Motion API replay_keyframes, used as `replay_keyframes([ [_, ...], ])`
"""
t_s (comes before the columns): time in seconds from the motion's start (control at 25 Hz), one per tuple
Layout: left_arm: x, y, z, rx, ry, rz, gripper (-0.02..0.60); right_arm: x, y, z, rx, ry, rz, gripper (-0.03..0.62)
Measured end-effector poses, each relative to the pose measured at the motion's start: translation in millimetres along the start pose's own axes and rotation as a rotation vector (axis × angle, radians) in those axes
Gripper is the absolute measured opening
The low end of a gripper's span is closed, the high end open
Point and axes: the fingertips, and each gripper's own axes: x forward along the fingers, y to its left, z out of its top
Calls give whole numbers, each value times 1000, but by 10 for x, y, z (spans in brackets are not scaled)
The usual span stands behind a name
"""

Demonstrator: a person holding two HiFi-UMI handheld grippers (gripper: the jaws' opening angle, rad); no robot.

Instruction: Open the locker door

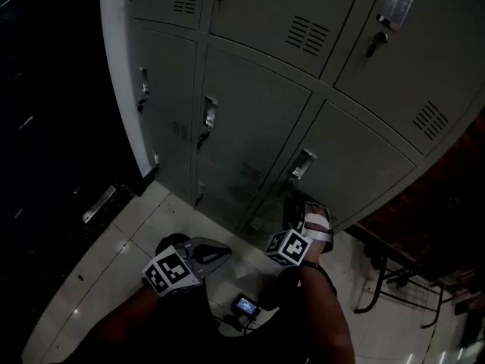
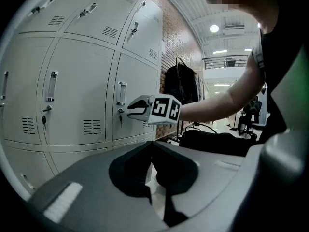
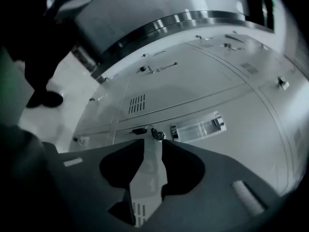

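The grey locker door [image 1: 356, 165] has a silver recessed handle [image 1: 303, 164] with a key lock [image 1: 290, 182] just below it. In the right gripper view the handle [image 3: 198, 128] and the key [image 3: 157, 134] lie right at the jaw tips. My right gripper [image 3: 153, 141] is open, with a narrow gap between its jaws and nothing held. In the head view the right gripper [image 1: 294, 203] hovers close under the lock. My left gripper [image 1: 220, 252] hangs lower and further back from the lockers. In its own view the left gripper [image 2: 152, 146] is shut and empty.
The locker bank [image 1: 250, 97] has several doors with handles and vents. A small lit device [image 1: 246, 305] lies on the tiled floor by the person's feet. Black chair legs [image 1: 386, 271] stand at the right. A dark bag [image 2: 217, 141] and hanging clothes [image 2: 181, 81] sit beyond the lockers.
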Motion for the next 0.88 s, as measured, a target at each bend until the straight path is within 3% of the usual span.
replay_keyframes([
  [0.12, -9, -11, 4, -6, 6, -4, 11, 169, 18, -18, -185, 66, 4, 130],
  [0.2, -16, -14, 22, -6, -1, -6, 11, 235, 32, 3, -226, 72, -9, 101],
  [0.24, -19, -17, 33, -6, -5, -9, 11, 250, 38, 19, -223, 67, -19, 48],
  [0.32, -23, -21, 47, -5, -10, -13, 11, 219, 29, 56, -211, 58, -36, 33],
  [0.56, -29, -21, 41, -3, -9, -12, 11, -167, 207, 102, -171, -8, -50, 29],
  [0.88, -23, 8, -26, 3, 13, -4, 11, -1178, 439, 7, -143, -115, -64, 31],
])
